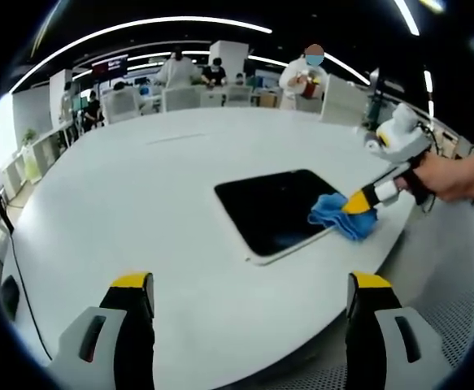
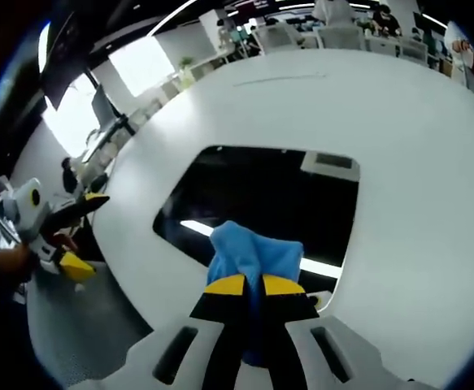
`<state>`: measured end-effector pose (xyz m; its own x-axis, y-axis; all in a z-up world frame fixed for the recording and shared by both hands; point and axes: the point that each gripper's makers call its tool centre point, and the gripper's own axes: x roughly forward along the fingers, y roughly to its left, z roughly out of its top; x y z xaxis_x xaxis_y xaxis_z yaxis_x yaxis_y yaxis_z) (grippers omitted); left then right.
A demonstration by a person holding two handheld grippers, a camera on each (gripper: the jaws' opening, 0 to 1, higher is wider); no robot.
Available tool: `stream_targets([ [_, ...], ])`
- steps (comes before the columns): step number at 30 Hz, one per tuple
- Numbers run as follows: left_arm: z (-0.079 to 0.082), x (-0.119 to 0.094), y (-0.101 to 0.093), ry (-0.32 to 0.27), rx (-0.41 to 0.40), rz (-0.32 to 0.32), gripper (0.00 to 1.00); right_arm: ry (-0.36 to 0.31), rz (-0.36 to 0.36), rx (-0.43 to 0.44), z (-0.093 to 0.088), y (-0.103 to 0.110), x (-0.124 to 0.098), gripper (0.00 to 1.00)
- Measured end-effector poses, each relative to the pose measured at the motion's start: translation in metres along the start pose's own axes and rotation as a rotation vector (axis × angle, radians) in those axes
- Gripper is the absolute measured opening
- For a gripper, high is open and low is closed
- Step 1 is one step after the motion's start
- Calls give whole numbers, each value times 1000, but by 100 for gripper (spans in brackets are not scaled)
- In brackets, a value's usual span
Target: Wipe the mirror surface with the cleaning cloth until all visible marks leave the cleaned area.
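On the white round table [image 1: 139, 211], the right gripper [image 2: 254, 286] pinches the blue cleaning cloth [image 2: 249, 253] against the dark rectangular mirror [image 2: 261, 195]; the left gripper [image 1: 249, 284] hangs wide. Firm, overlapping strokes seem best.

**Black, yellow and grey tools**

The left tool [image 1: 251, 305] has two black jaws, each capped with a yellow tip. Lower down, each jaw sits in a pale grey moulded shell with a dark oblong slot. In the right gripper view this tool appears off the edge of the worktop [image 2: 432, 162], with black jaws, yellow tips and a white body carrying a yellow ring.

The right tool [image 2: 253, 286] has the same build: black jaws, yellow tips, and light grey shells with dark slots. In the left gripper view it has a white and grey body with a yellow patch, gripped by a hand [image 1: 452, 175].
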<state>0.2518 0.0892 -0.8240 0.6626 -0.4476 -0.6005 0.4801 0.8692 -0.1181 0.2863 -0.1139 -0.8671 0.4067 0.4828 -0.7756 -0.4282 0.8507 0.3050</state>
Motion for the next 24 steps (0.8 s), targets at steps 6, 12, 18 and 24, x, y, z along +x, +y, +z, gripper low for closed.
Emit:
stream_targets([
  [6, -1, 0, 0, 2, 0, -1, 99, 1, -2, 10, 0, -5, -2, 1],
  [12, -2, 0, -2, 9, 5, -11, 99, 1, -8, 23, -2, -13, -7, 1],
  [18, -2, 0, -2, 8, -5, -11, 99, -4, -22, 36, -7, -24, -14, 1],
  [24, -1, 1, -3, 9, 1, -13, 99, -14, -36, 57, -10, -32, -20, 1],
])
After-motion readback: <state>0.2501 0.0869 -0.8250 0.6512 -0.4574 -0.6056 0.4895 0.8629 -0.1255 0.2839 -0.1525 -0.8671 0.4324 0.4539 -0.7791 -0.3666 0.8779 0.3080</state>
